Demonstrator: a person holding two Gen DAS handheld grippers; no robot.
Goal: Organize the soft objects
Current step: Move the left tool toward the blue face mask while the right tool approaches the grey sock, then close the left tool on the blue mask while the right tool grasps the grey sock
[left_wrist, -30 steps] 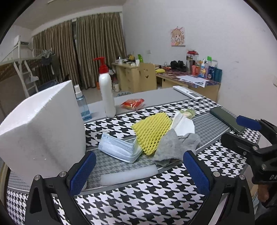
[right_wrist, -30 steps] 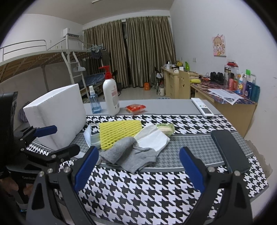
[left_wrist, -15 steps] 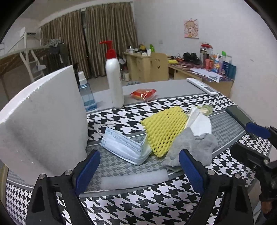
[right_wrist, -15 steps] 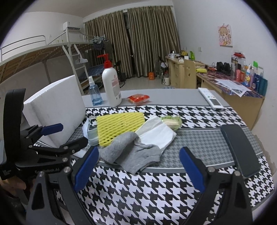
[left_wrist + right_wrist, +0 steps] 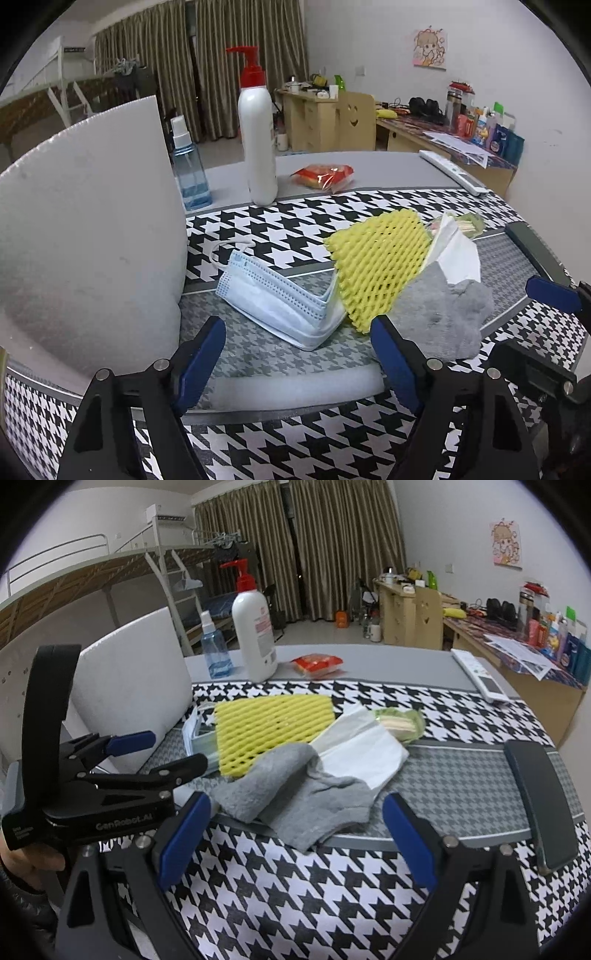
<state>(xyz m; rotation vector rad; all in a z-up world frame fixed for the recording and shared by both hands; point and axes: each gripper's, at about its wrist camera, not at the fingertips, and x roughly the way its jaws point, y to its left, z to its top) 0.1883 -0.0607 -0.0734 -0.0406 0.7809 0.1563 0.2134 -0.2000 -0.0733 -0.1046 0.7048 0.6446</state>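
Observation:
A pile of soft things lies on the houndstooth cloth: a blue face mask (image 5: pixel 275 301), a yellow foam net (image 5: pixel 376 264) (image 5: pixel 271 723), a grey sock (image 5: pixel 443 317) (image 5: pixel 306 797), white tissue (image 5: pixel 364 751) and a white foam strip (image 5: pixel 295 389). My left gripper (image 5: pixel 297 363) is open, its fingers either side of the foam strip, just short of the mask. It also shows in the right wrist view (image 5: pixel 166 751). My right gripper (image 5: pixel 295 840) is open and empty, low over the cloth in front of the sock.
A large white foam block (image 5: pixel 85 236) stands at the left. A pump bottle (image 5: pixel 257 147), a spray bottle (image 5: pixel 190 170) and a red snack packet (image 5: pixel 322 176) stand behind. A black phone (image 5: pixel 541 797) and a remote (image 5: pixel 480 677) lie at the right.
My left gripper has moved forward and lower toward the foam strip and mask. My right gripper has moved forward toward the sock. Both stay open.

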